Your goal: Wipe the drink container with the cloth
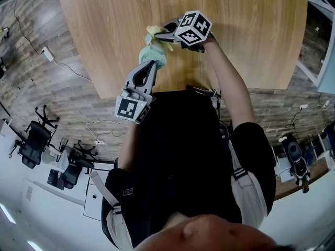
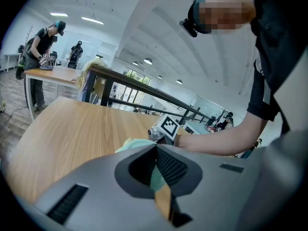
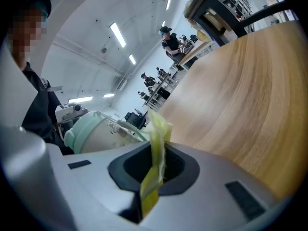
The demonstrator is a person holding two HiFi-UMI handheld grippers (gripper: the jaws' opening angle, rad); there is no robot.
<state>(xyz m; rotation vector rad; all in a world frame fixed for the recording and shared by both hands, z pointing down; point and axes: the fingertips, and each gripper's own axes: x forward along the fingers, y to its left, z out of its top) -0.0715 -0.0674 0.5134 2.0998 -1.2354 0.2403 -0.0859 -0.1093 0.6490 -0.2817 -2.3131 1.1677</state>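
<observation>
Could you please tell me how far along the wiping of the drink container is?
Done: the left tool grips the pale green container, and the right tool pinches the yellow cloth. In hand: the cloth is held beside the container, over the table. Left: the wiping itself; how much is wiped cannot be told.

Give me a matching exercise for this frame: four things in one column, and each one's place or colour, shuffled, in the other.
1 cloth
2 container
3 table
4 chair

a on the floor
b in the left gripper
c in the right gripper
d light wood

Pairs: 1-c, 2-b, 3-d, 4-a
</observation>
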